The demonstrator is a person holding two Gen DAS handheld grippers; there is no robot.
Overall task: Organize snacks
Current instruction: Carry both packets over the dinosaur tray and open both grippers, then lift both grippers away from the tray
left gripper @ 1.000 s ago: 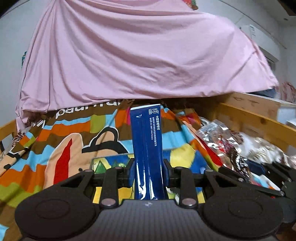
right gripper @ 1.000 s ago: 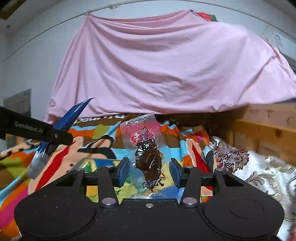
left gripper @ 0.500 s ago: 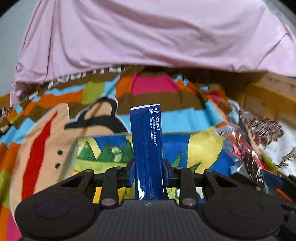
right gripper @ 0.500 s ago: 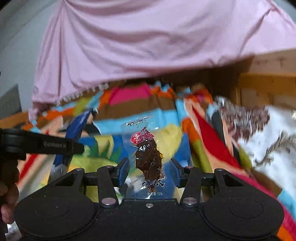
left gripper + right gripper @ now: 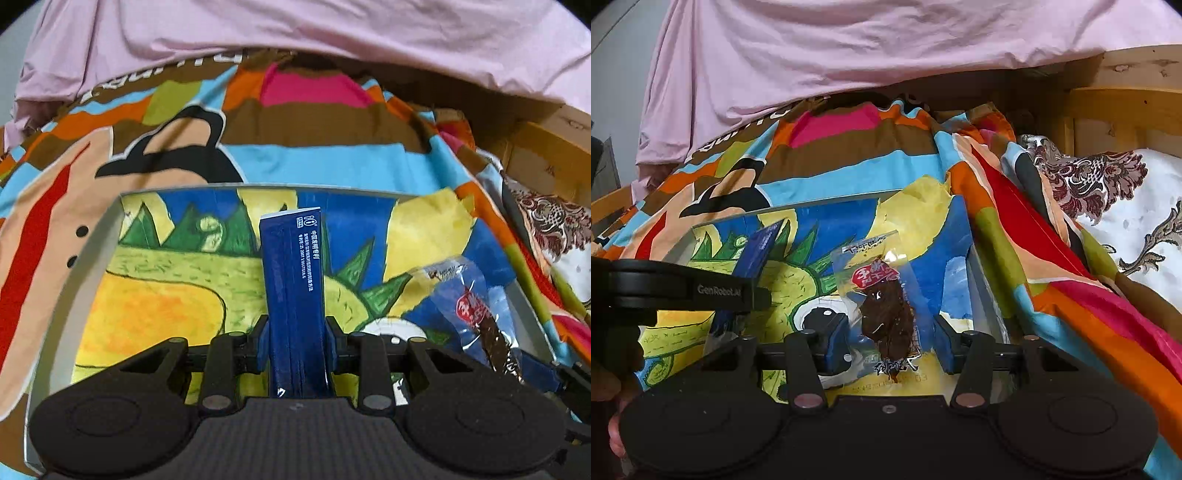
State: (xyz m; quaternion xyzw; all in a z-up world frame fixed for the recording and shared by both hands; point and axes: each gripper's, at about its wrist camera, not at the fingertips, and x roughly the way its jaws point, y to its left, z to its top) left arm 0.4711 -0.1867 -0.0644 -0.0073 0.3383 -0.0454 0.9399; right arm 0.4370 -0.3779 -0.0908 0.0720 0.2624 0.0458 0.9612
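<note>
My left gripper (image 5: 295, 347) is shut on a tall dark-blue snack packet (image 5: 291, 266), held upright over a shallow white-rimmed tray (image 5: 114, 229) whose floor bears a bright painted picture. In the right wrist view my right gripper (image 5: 892, 343) holds a clear packet of dark dried meat with a red label (image 5: 886, 306) between its pads, above the tray's right side (image 5: 982, 280); its jaws are opening. The meat packet (image 5: 476, 306) also shows at the right of the left wrist view. The blue packet (image 5: 761, 247) and the left gripper's body (image 5: 683, 288) show at the left of the right wrist view.
The tray lies on a colourful patterned blanket (image 5: 314, 162). A pink sheet (image 5: 849, 55) hangs behind it. A wooden bed frame (image 5: 1126, 103) and a white and maroon floral cloth (image 5: 1108, 192) are on the right. A hand (image 5: 613, 387) grips the left tool.
Both grippers have come down and tipped forward over the tray, which now fills the lower view. Each still carries its packet.
</note>
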